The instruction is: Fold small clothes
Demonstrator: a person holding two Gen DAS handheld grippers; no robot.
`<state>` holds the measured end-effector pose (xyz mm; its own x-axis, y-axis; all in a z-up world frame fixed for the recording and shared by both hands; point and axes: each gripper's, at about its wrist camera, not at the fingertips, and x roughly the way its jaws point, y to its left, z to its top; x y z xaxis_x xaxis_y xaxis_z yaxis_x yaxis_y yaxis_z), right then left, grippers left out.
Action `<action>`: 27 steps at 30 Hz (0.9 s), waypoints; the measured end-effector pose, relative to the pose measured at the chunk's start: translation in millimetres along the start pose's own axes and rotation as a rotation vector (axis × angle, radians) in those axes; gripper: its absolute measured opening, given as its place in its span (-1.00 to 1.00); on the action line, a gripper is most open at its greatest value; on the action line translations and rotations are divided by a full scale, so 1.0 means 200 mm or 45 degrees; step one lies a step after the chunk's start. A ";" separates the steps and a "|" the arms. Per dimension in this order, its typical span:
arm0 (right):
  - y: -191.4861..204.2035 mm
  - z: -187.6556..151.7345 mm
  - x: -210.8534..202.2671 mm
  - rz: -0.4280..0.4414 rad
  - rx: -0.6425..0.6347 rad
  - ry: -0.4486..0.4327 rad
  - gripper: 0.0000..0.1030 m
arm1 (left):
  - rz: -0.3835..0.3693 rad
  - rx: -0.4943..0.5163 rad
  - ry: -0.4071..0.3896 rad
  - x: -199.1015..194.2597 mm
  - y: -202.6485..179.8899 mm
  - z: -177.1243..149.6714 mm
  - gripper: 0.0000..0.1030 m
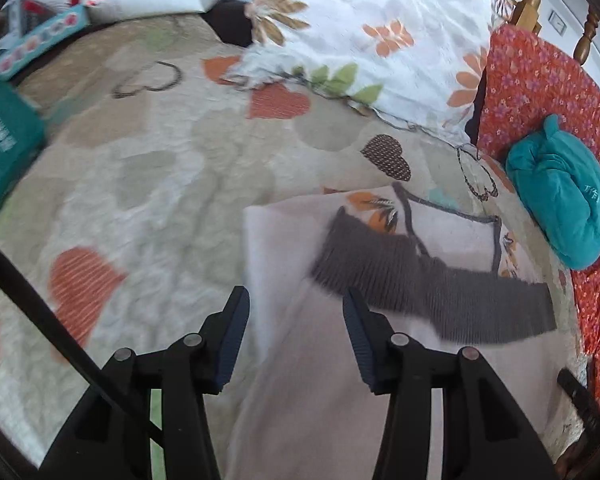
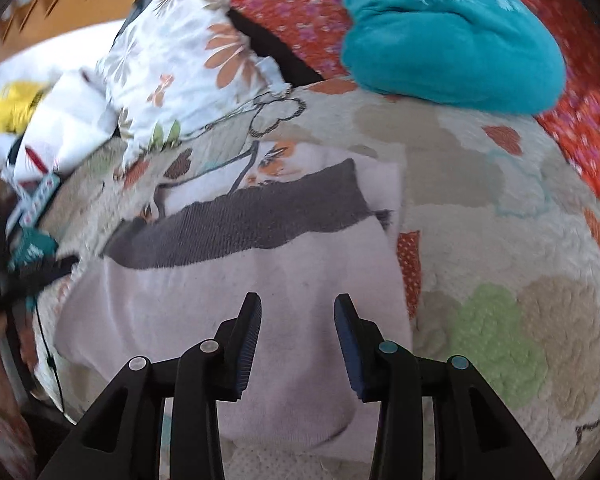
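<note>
The pale garment (image 2: 236, 320) lies folded on the bed (image 2: 500, 240), grey band (image 2: 240, 224) across it. Left gripper (image 1: 296, 308) and right gripper (image 2: 296, 316) hover, jaws open and empty; a careless regrasp could drag the fold loose.

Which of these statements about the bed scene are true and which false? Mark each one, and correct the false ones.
1. The pale garment with the grey band lies on the quilt. True.
2. The left gripper is clamped on the garment. False: its jaws stand open with nothing pinched between them.
3. A teal bundle rests beyond the garment. True.
4. The right gripper holds the teal bundle. False: its jaws are open above the pale garment, far from the bundle.
5. The pillow has a plain blue cover. False: it is white with orange flowers and green leaves.
</note>
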<state>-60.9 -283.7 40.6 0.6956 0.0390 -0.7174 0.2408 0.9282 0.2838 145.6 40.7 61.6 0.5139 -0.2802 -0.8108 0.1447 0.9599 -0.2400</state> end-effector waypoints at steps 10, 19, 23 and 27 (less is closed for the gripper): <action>0.05 0.03 0.03 -0.108 -0.134 -0.085 -0.11 | 0.208 0.042 0.106 0.20 -0.11 0.04 -0.91; 0.14 0.26 0.34 -0.075 -0.233 0.050 -0.11 | 0.246 -0.072 0.131 0.21 0.05 0.03 -0.99; 0.07 0.27 0.46 -0.092 -0.198 0.053 -0.10 | 0.240 -0.083 0.111 0.16 0.08 0.01 -0.94; 0.09 0.30 0.41 -0.243 -0.249 -0.023 0.03 | 0.209 -0.100 0.046 0.07 0.11 0.01 -0.35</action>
<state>40.9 -286.1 25.3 0.6622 -0.1486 -0.7344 0.2347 0.9720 0.0150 157.2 58.0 45.9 0.4941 -0.1213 -0.8609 -0.0058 0.9897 -0.1428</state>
